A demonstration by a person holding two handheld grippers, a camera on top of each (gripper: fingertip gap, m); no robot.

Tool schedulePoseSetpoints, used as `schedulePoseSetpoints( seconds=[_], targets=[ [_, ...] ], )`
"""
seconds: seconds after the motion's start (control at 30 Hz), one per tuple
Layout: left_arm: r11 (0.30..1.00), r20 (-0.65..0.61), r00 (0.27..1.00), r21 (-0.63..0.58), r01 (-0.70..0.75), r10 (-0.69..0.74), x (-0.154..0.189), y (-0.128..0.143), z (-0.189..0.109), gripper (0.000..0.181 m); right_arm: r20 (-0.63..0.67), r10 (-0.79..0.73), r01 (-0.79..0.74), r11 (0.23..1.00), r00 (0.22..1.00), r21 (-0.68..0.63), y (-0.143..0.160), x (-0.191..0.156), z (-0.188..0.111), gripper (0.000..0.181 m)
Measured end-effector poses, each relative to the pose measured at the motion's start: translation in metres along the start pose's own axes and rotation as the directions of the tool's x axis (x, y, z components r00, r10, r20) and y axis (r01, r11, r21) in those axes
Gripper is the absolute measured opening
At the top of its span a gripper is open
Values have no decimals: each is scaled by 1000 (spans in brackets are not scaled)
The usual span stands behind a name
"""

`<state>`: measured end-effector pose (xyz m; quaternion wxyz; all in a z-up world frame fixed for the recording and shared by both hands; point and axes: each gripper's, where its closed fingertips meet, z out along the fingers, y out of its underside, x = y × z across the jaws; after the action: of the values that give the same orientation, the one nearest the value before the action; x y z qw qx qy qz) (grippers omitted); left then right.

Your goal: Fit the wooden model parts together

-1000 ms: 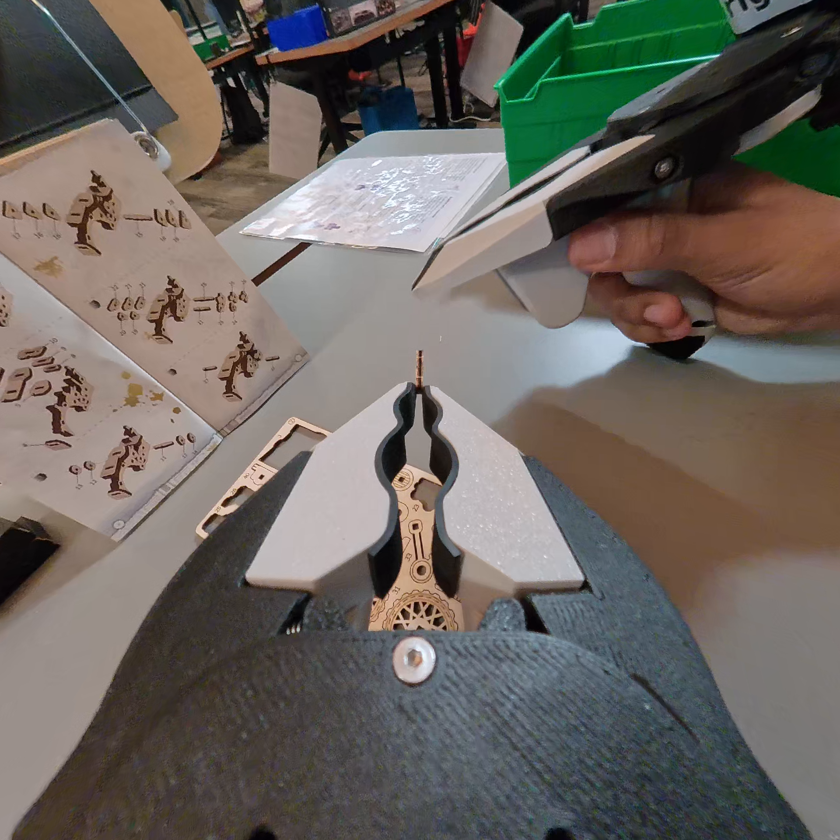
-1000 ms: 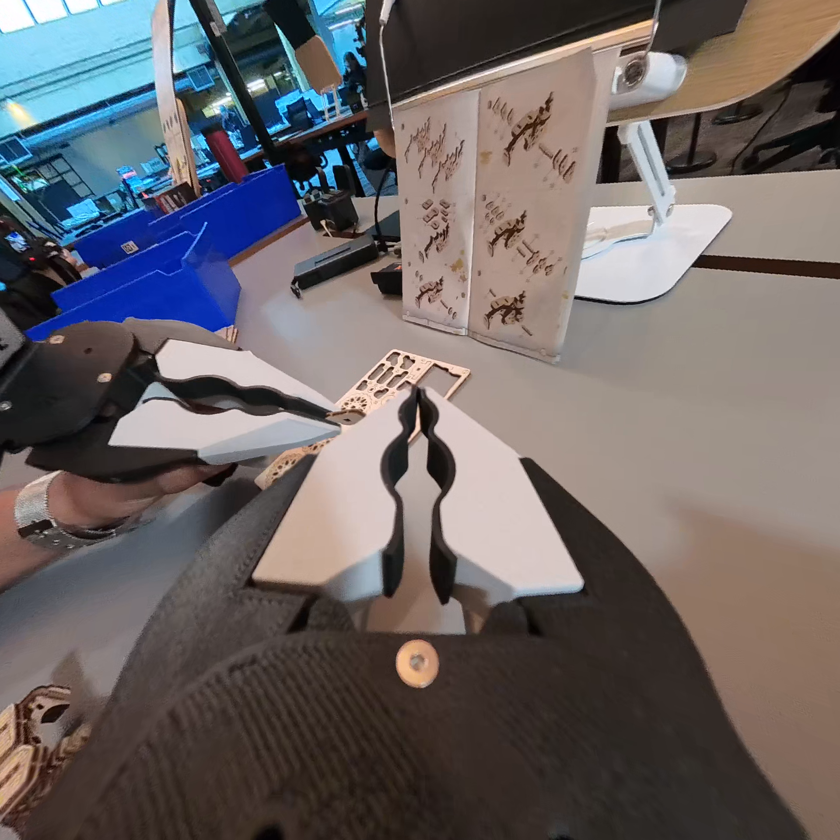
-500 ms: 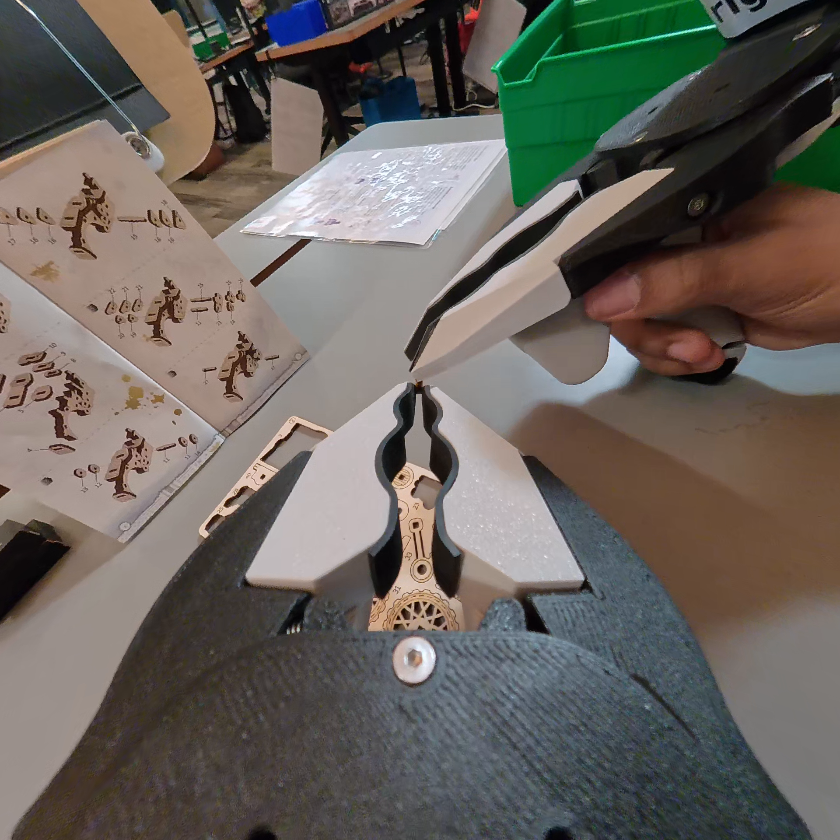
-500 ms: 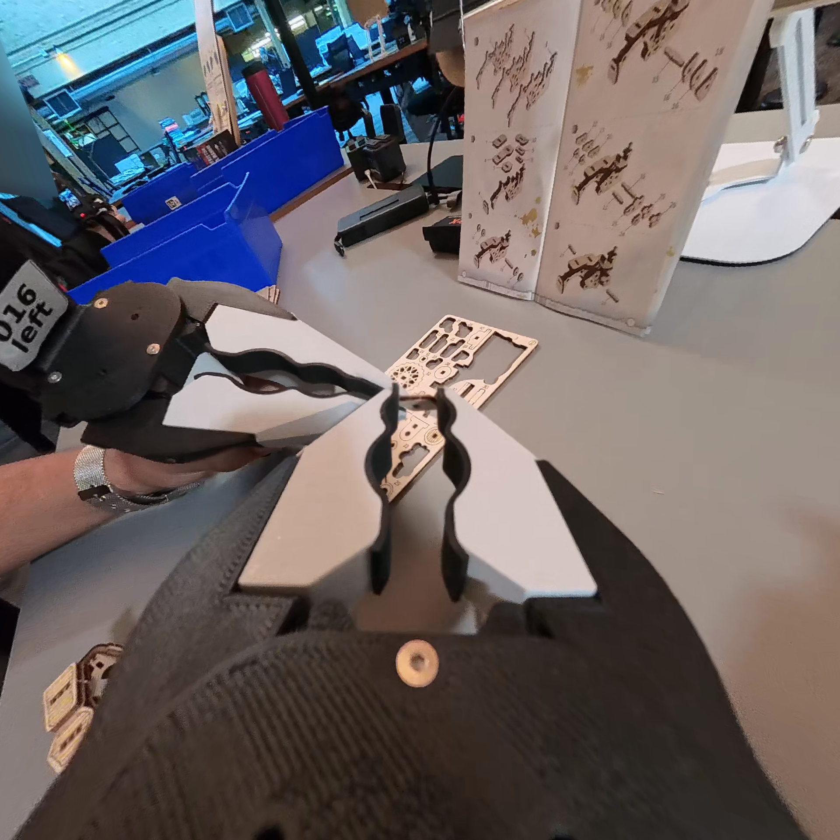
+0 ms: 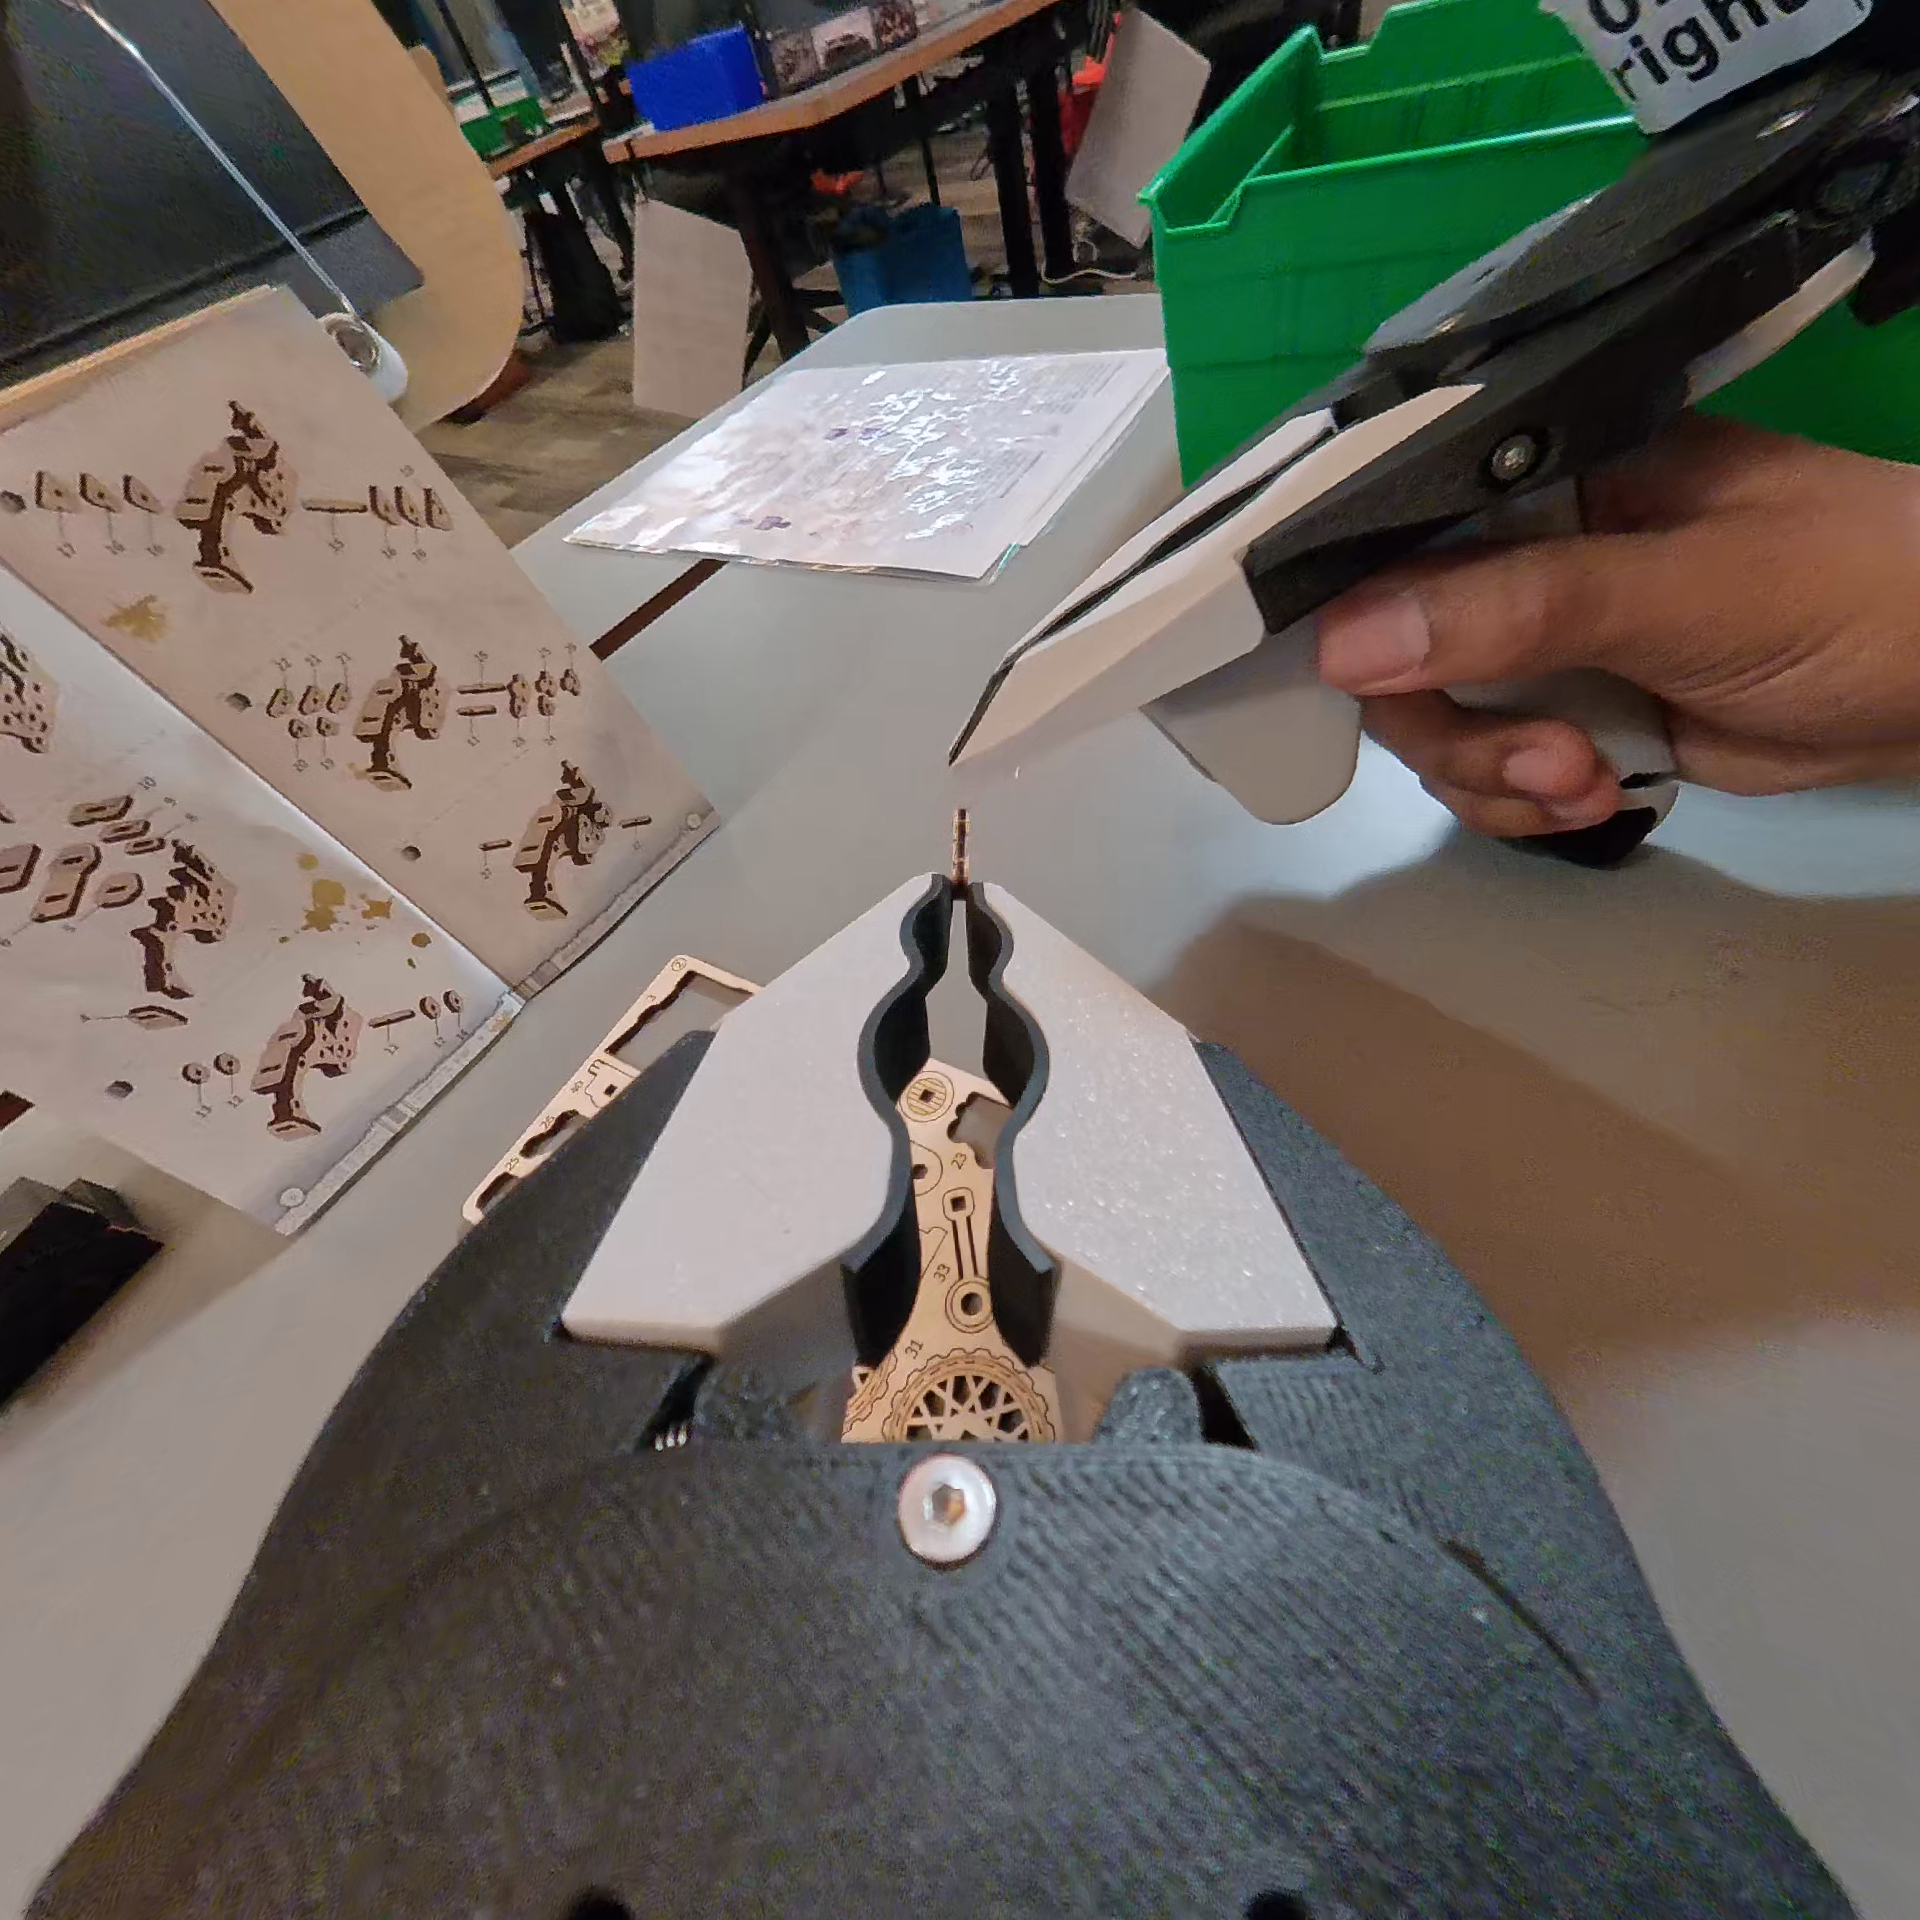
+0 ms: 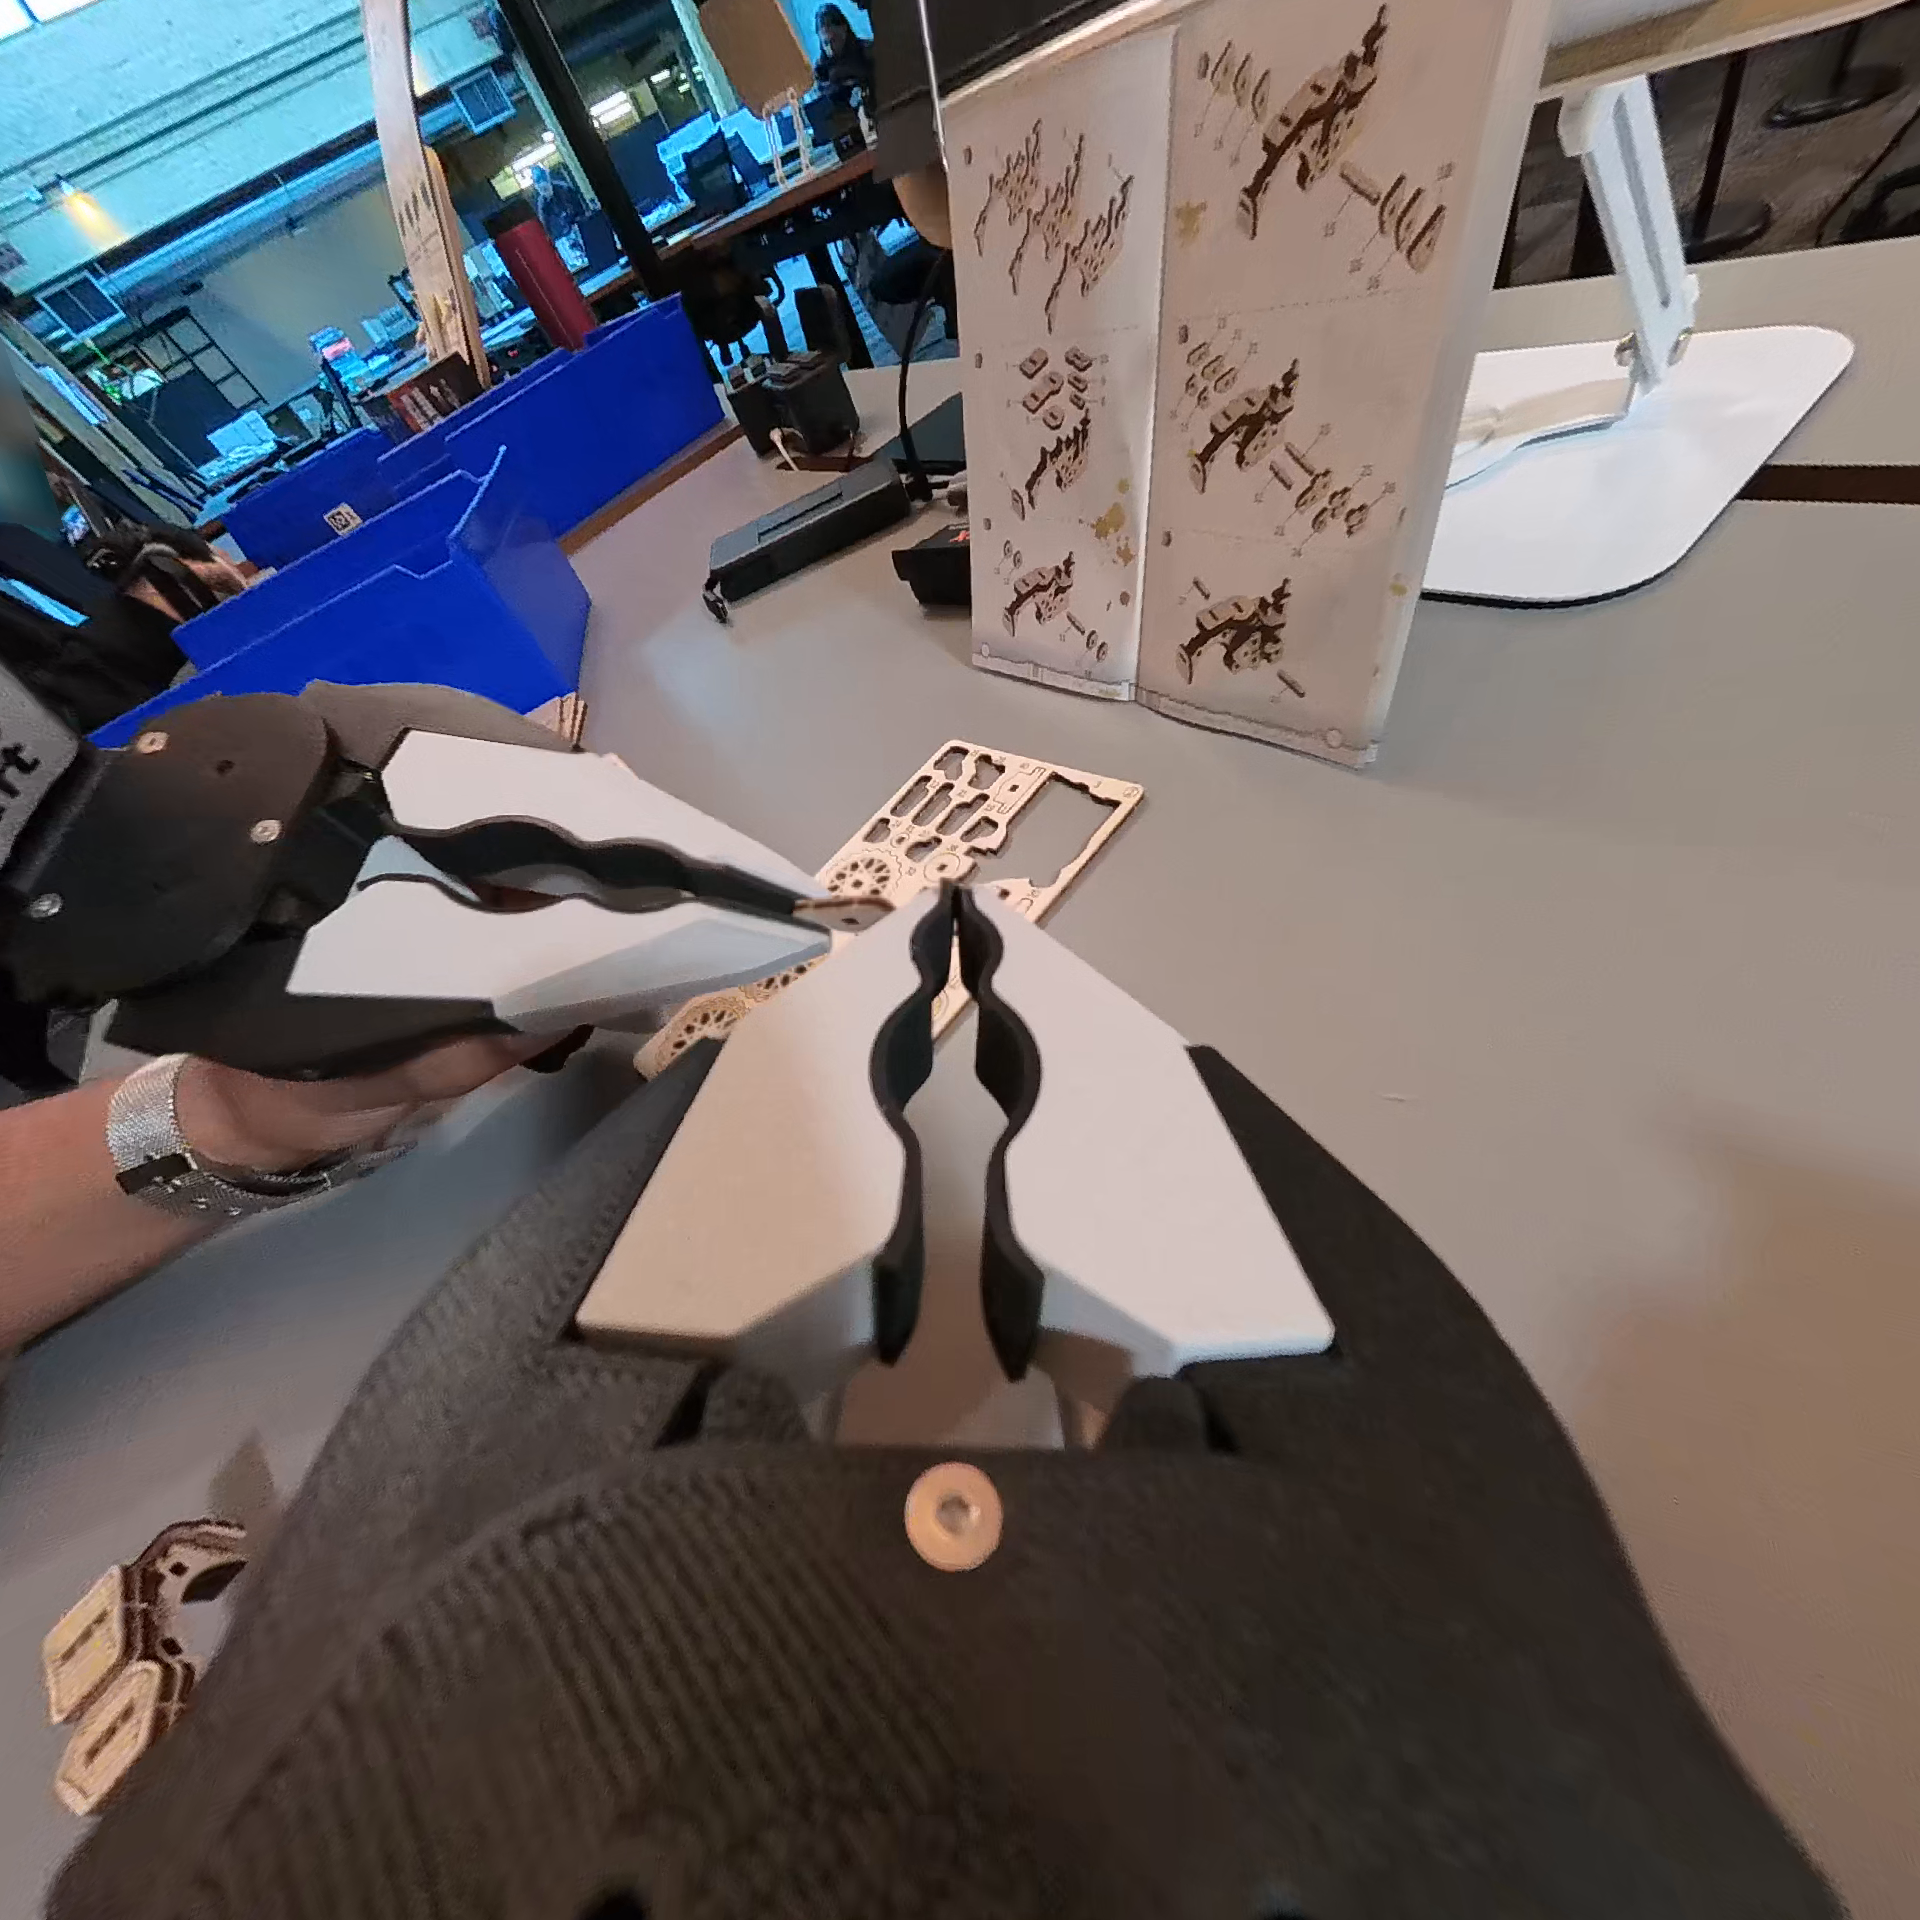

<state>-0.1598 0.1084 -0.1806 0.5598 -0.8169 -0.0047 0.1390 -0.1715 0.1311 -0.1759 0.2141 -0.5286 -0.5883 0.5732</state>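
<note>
My left gripper (image 5: 958, 894) is shut on a small wooden piece (image 5: 962, 844) that sticks out past its tips, held above the grey table. The piece also shows in the right wrist view (image 6: 854, 914). My right gripper (image 6: 951, 900) is shut with nothing visible in it. Its tip (image 5: 982, 740) hangs just above and to the right of the piece, with a small gap. A flat wooden parts sheet (image 6: 1003, 821) lies on the table under both grippers and also shows in the left wrist view (image 5: 613, 1081). An assembled wooden model part (image 6: 114, 1652) lies near the right gripper's body.
A propped instruction sheet (image 5: 312, 727) stands at the left; it shows at the back in the right wrist view (image 6: 1195, 364). A green bin (image 5: 1351, 229) and a laminated paper (image 5: 883, 457) lie beyond. Blue bins (image 6: 416, 613), black devices (image 6: 810, 520) and a white stand base (image 6: 1621, 468) ring the table. Only a small space, under 4 cm, lies between the two pairs of fingers.
The right gripper came down to the piece with its jaws slightly apart half a second ago; now it is shut and a little higher. The left gripper has kept still with the piece.
</note>
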Motion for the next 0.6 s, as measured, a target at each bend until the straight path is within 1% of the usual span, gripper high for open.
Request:
schedulePoseSetpoints(
  seconds=[0.03,0.13,0.23,0.37,0.47,0.6],
  targets=[
    [1000,1,1000,2,3,-3,-1,0,0,0,10,-3,3,1000,1000,9,-1,-2,-1,0],
    [1000,1,1000,7,5,-5,-1,-1,-1,0,56,5,-5,1000,998,13,-1,-10,0,14],
    [1000,0,1000,7,-3,3,0,-1,-1,0,85,19,-19,1000,996,-1,2,-16,2,19],
    [1000,2,1000,7,-16,16,1,-1,-1,0,97,38,-38,999,995,-7,3,-18,3,18],
    [1000,3,1000,6,-14,14,1,-1,0,0,109,65,-64,998,992,-12,4,-19,3,11],
    [1000,3,1000,6,-12,12,0,0,-1,0,109,71,-70,997,991,-13,3,-18,3,8]
  ],
)
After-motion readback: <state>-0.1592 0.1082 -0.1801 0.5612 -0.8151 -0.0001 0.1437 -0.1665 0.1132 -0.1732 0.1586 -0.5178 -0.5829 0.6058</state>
